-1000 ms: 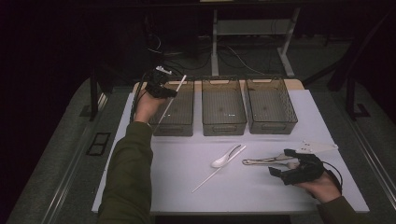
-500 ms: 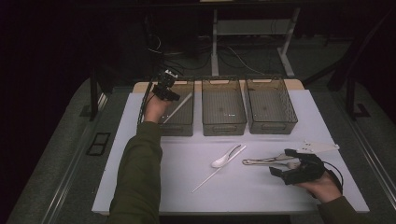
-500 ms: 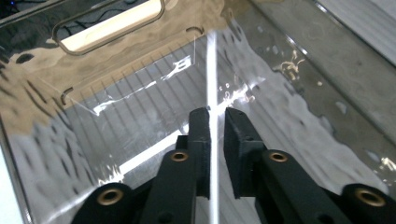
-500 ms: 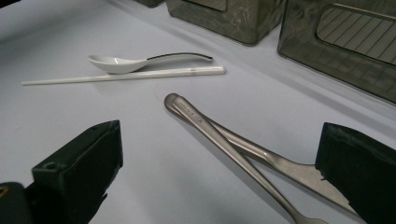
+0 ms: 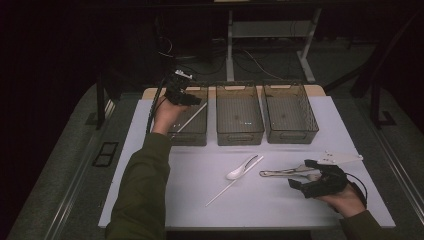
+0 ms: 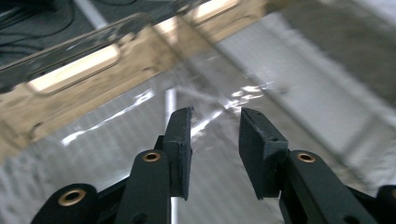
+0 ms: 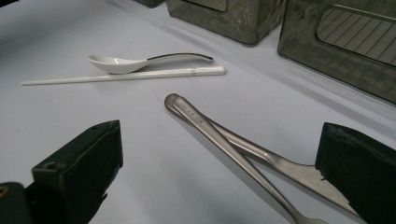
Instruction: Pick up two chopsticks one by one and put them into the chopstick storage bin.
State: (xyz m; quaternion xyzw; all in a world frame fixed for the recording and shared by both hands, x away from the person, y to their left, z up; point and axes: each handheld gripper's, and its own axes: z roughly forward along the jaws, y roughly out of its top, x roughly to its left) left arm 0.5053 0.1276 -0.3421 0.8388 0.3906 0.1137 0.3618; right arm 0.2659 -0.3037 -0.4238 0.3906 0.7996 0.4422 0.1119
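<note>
My left gripper [image 5: 190,99] hovers over the left clear bin [image 5: 190,141]. Its jaws have just been opening and stand apart with nothing between them [image 6: 215,114]. A white chopstick [image 5: 190,118] lies slanted inside that bin, and it shows below the left jaw as the chopstick [image 6: 170,100]. On the white mat lie a white spoon [image 5: 242,169] and a second white chopstick [image 5: 225,187]. My right gripper [image 5: 301,174] rests open at the right, and two metal utensils [image 7: 219,128] lie between its wide jaws, untouched.
A middle bin [image 5: 240,137] and a right bin [image 5: 292,136] stand in a row beside the left one at the back of the mat. The spoon [image 7: 121,63] and chopstick [image 7: 140,74] lie just beyond the metal handles. Dark floor and table legs surround the table.
The left hand has moved right over the left bin and its jaws have parted. The chopstick it held slanting upward now lies in the bin. The right hand has kept still.
</note>
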